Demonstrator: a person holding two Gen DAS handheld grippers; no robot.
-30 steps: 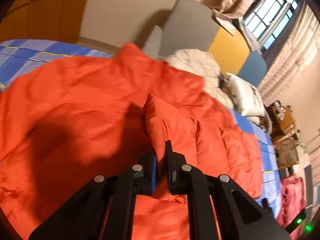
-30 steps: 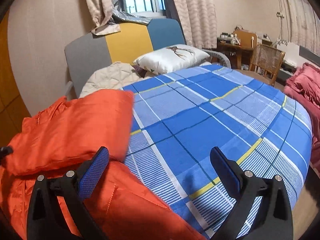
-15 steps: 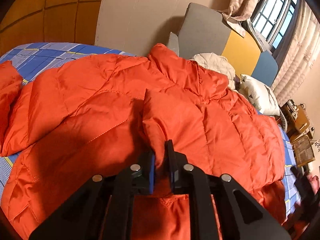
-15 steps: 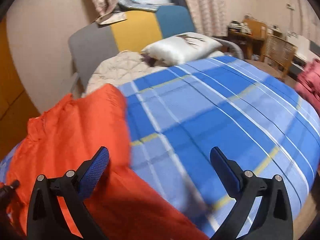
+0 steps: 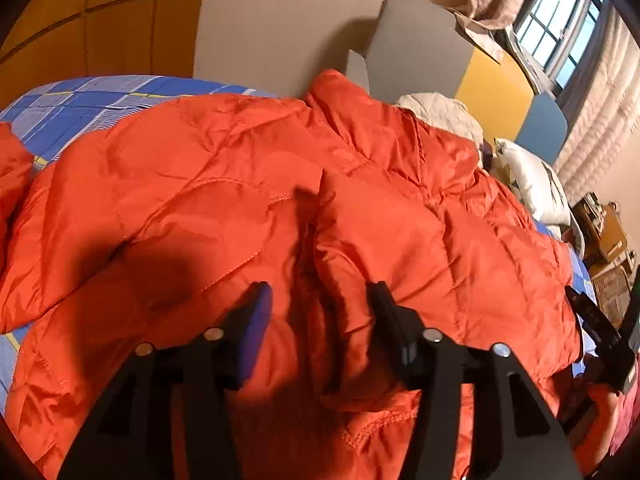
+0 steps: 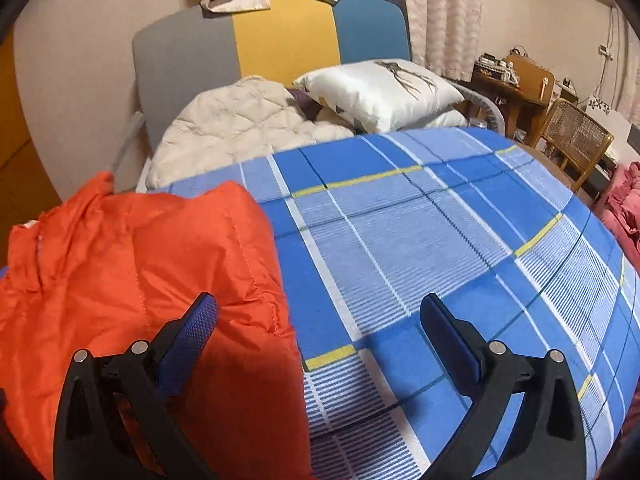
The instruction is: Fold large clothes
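A big orange padded jacket (image 5: 200,184) lies spread over the blue checked bedsheet (image 5: 80,96). One part of it, a sleeve (image 5: 380,232), is folded back over the body. My left gripper (image 5: 318,292) hovers just over that fold with its jaws opening; the fabric lies between the fingers but the pads do not press on it. In the right wrist view the jacket's edge (image 6: 140,248) lies at the left. My right gripper (image 6: 318,304) stands wide open there, one finger over the orange fabric and the other over bare bedsheet (image 6: 420,220), holding nothing.
A grey, yellow and blue headboard (image 6: 280,36) stands at the bed's far end, with a cream quilt (image 6: 240,132) and a white pillow (image 6: 380,88) below it. A wicker chair (image 6: 572,136), a wooden desk (image 6: 516,80) and a pink cloth pile (image 6: 624,208) are at the right.
My left jaws were shut on the orange fold and have now sprung apart, letting it go, as the gripper sank a little. The right gripper, still open, slid sideways over the bed.
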